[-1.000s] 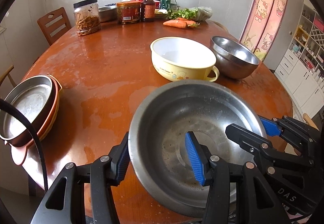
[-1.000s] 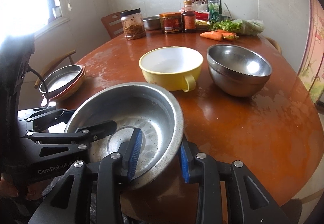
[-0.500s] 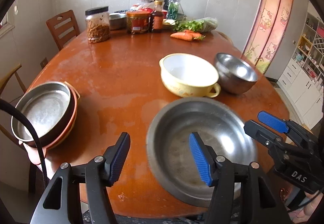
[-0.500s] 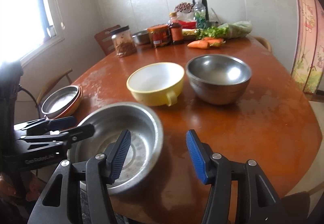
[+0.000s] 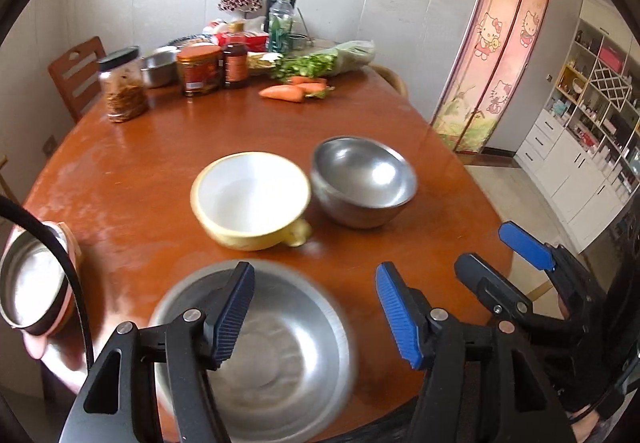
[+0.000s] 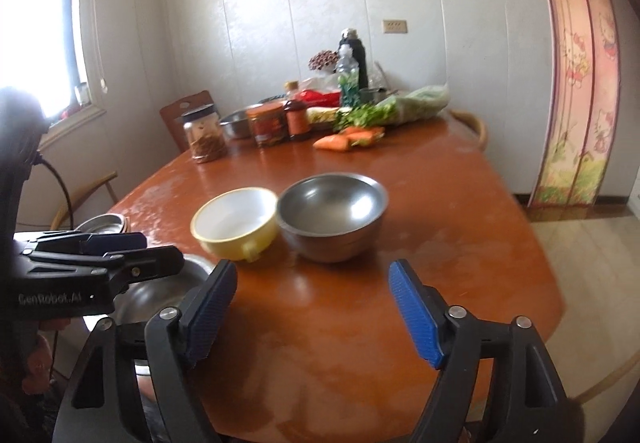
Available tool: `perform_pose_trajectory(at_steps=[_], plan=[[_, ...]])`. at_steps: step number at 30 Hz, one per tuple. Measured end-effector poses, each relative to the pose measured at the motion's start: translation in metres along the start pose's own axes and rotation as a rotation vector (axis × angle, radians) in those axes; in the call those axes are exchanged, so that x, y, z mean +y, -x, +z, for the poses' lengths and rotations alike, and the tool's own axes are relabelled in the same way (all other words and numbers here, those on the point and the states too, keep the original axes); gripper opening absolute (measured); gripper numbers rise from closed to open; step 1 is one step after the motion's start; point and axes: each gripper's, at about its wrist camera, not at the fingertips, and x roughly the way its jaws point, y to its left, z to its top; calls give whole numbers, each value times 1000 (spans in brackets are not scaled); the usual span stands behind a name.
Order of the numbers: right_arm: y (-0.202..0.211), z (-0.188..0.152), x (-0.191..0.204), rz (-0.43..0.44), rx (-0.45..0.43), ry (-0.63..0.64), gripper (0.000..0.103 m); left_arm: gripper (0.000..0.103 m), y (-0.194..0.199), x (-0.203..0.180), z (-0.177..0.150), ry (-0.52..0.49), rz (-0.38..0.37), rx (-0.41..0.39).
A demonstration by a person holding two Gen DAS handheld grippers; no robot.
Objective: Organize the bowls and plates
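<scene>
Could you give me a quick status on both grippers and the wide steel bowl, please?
Left gripper and right gripper: jaws opening, nothing between them. Wide steel bowl sits free at the table's near edge. Yellow bowl and deep steel bowl beyond; path clear.

I see a room with pale panelled walls (image 6: 320, 3) and a socket plate (image 6: 395, 26) high on the far one. Daylight pours through a window (image 6: 48, 43) on the left of the right wrist view, blowing out the glass and glinting on the brown table (image 6: 440, 203). A wooden chair (image 5: 76, 75) stands behind the table's far left edge, another curved chair back (image 6: 474, 127) at the far right. A pink cartoon-cat curtain (image 5: 504, 55) hangs at the right. Beyond it I see white cabinets and open shelving (image 5: 592, 115) over a light tiled floor (image 6: 580, 243).
</scene>
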Motion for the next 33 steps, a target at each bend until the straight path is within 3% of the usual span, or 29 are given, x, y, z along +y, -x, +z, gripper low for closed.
perform_pose_trajectory(at_steps=[4, 7, 12, 19, 28, 33], plan=[[5, 8, -27, -18, -32, -33, 85, 65, -18, -15, 13, 36, 7, 11], [2, 14, -56, -6, -54, -117, 95, 65, -34, -23, 22, 63, 22, 32], [-15, 34, -86, 11, -68, -125, 95, 66, -57, -28, 32, 119, 43, 61], [-60, 47, -107, 60, 11, -106, 95, 66, -87, -42, 37, 95, 51, 104], [-103, 68, -116, 33, 103, -13, 95, 66, -106, -21, 52, 231, 45, 145], [-129, 75, -115, 93, 177, -4, 95, 66, -114, -18, 59, 272, 48, 152]])
